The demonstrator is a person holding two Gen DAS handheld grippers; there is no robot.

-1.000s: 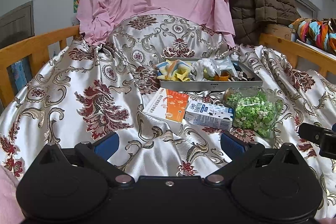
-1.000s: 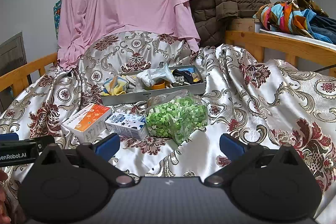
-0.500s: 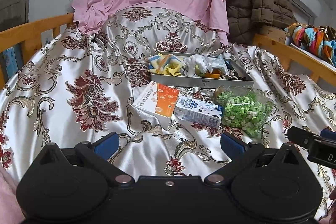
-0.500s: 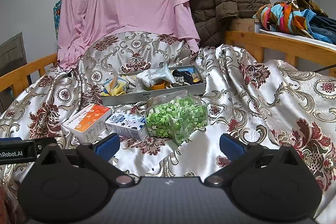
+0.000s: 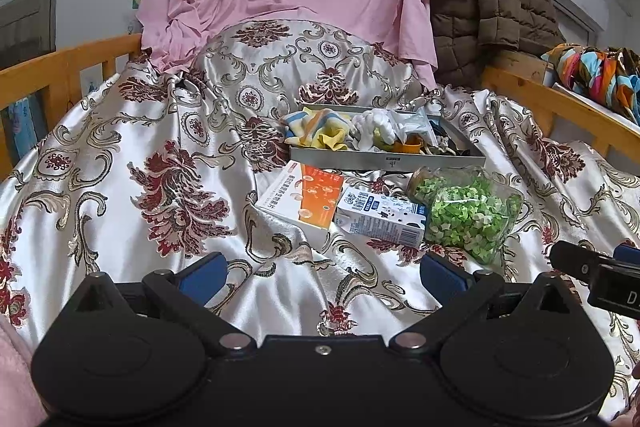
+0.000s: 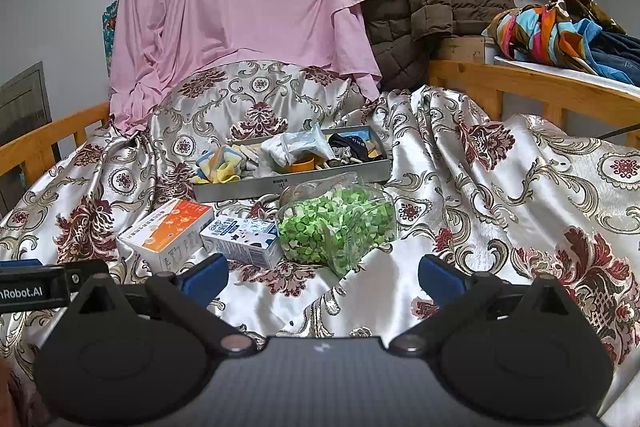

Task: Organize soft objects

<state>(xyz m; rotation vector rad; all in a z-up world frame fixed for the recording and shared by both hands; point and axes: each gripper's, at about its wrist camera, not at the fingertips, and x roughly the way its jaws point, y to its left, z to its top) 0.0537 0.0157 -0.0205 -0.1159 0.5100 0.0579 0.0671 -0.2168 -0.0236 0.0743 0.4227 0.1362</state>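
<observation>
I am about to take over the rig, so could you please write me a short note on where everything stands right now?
Left claw: open, empty, hovering over the satin bedspread.
Right claw: open, empty, hovering short of the clear jar of green paper stars.
The grey metal tray already holds a yellow-and-blue striped cloth, a white cloth and dark fabric.
In front of it lie the orange-and-white box, blue-and-white carton and jar.
Nothing is gripped; what remains to sort is unclear.

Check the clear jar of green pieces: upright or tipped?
Tipped. The jar lies on its side on the bedspread, its neck pointing toward the tray.
</observation>
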